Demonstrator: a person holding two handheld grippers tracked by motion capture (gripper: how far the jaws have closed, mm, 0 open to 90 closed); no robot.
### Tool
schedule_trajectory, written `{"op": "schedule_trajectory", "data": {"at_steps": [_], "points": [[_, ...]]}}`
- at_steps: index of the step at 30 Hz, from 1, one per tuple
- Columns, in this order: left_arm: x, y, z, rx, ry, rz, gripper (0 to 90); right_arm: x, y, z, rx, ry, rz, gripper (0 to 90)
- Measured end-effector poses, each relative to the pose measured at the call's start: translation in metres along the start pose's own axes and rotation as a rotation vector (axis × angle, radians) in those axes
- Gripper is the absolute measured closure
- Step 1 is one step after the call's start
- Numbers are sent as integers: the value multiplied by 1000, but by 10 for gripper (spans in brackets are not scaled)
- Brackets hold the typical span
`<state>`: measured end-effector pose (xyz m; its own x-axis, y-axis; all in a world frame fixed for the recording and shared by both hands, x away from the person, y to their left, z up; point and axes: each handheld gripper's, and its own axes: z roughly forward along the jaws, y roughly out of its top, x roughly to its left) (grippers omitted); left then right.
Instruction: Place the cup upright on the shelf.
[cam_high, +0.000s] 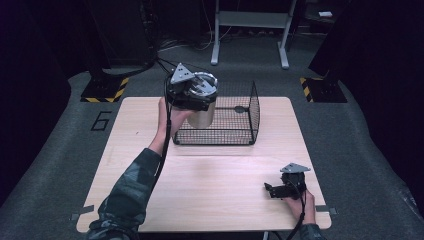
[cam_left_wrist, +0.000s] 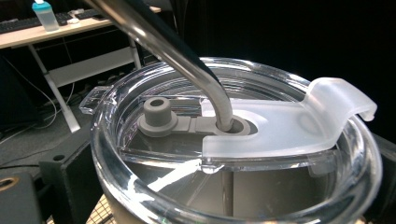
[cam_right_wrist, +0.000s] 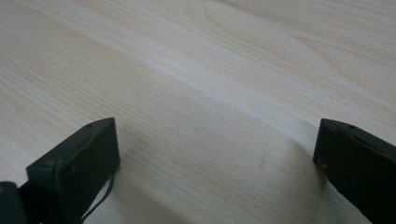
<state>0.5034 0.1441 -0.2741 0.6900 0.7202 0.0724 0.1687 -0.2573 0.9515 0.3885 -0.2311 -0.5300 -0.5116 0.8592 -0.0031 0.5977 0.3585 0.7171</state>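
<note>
A metal tumbler (cam_high: 202, 112) is held by the left tool (cam_high: 192, 95), clamped around its top, at the left wall of a black wire basket (cam_high: 252, 107) on the far half of the wooden bench (cam_high: 210, 185). Whether the tumbler's base is inside the basket cannot be told. In the left gripper view, a clear lid (cam_left_wrist: 140, 186), a frosted slider (cam_left_wrist: 289, 126) and a metal straw (cam_left_wrist: 187, 60) are seen close up. The right tool (cam_high: 272, 190) is rested near the bench's right front corner, jaws spread wide, nothing between them.
</note>
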Motion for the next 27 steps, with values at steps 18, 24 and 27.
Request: {"op": "schedule_trajectory", "data": {"at_steps": [18, 24, 27], "points": [[10, -4, 32, 41, 15, -22, 35, 0, 0, 0, 2, 2, 6, 1], [14, -7, 45, 60, 27, -28, 35, 0, 0, 0, 2, 2, 2, 1], [17, -11, 52, 80, 31, -29, 35, 0, 0, 0, 2, 3, 3, 1]]}}
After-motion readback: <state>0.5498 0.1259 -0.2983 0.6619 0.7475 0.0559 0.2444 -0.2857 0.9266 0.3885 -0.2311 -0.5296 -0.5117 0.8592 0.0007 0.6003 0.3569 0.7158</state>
